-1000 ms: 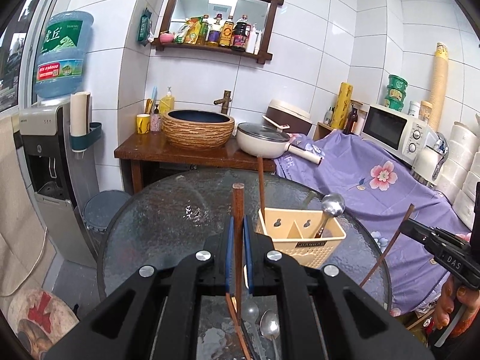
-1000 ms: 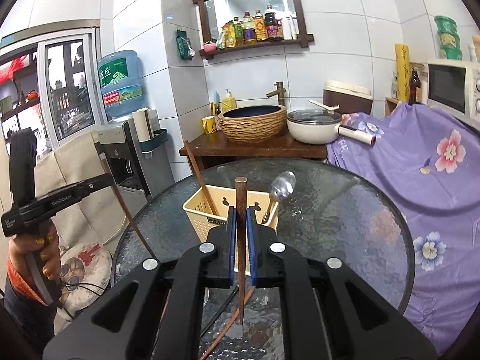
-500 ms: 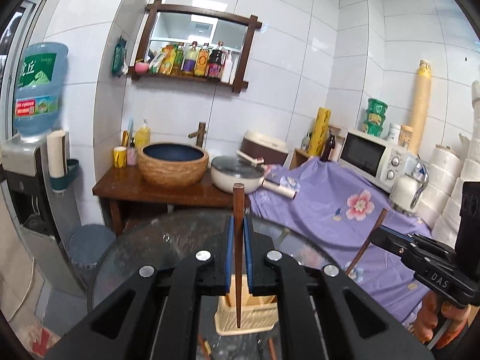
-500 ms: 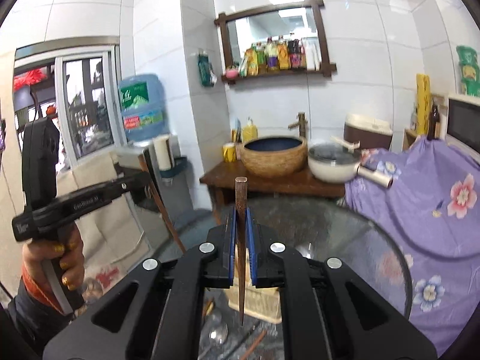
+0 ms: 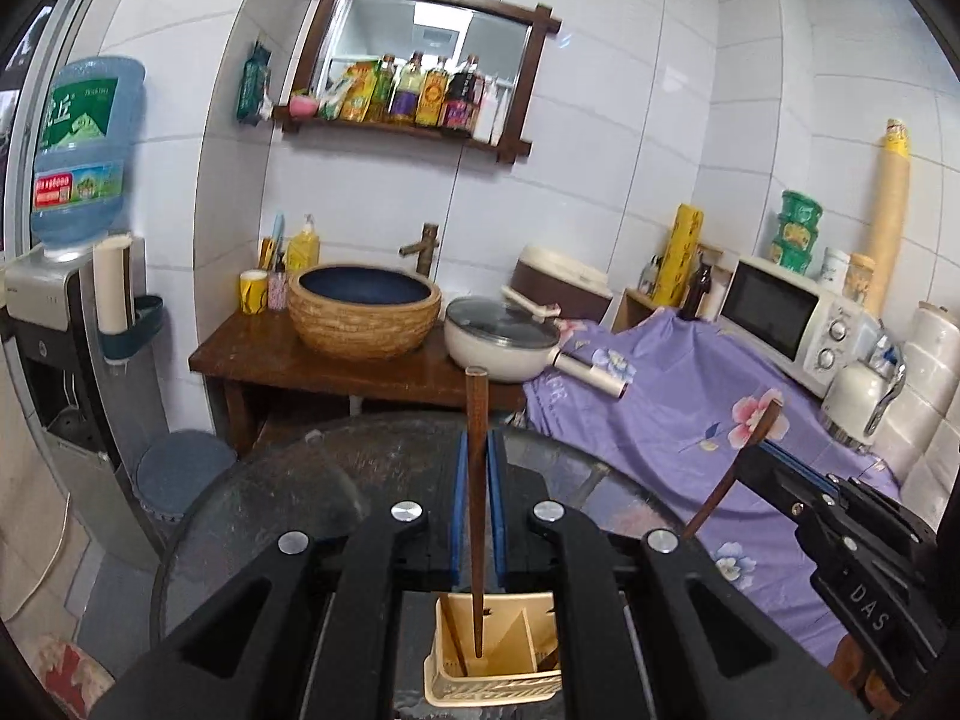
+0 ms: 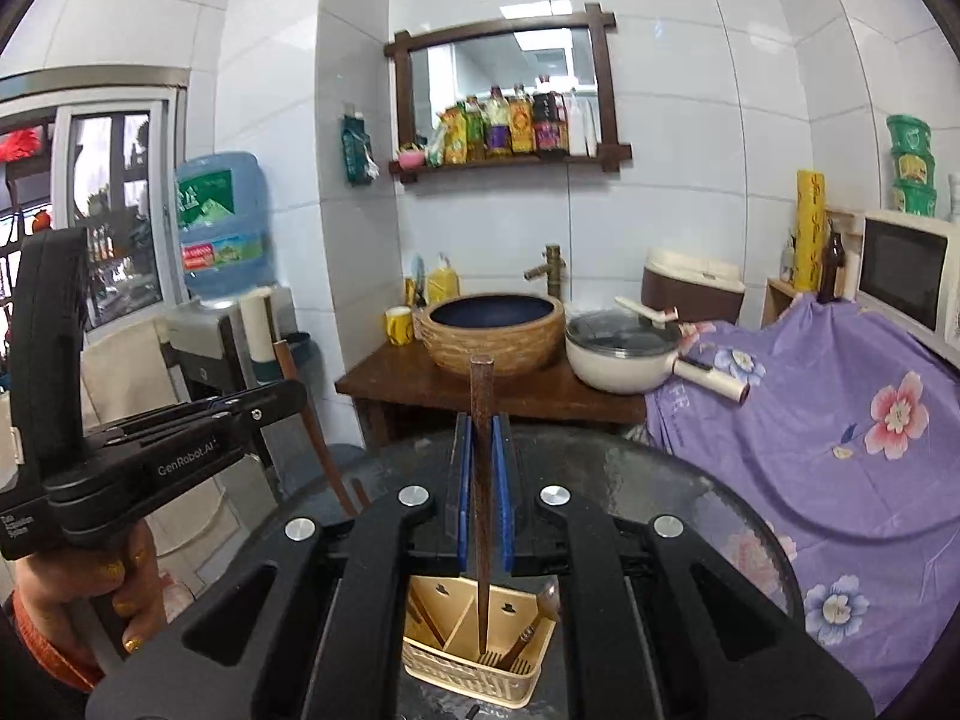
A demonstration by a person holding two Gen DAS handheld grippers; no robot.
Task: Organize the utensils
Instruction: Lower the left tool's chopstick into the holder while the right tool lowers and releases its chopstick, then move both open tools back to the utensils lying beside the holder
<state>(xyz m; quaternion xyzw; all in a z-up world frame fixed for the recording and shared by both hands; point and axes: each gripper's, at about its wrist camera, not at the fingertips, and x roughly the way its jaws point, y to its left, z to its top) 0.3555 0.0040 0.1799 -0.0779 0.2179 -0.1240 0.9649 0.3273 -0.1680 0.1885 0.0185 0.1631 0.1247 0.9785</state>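
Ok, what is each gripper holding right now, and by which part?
Each holds one dark wooden chopstick. The left gripper is shut on the left chopstick on its upper half, below the blunt top. The right gripper pinches the right chopstick likewise.

The white-tiled room is evenly and brightly lit; ceiling lights are reflected in the mirror (image 5: 420, 42), and daylight is admitted through the window (image 6: 108, 192). Tile lines are bowed by fisheye distortion, corners are vignetted black, and slight softness is seen throughout.
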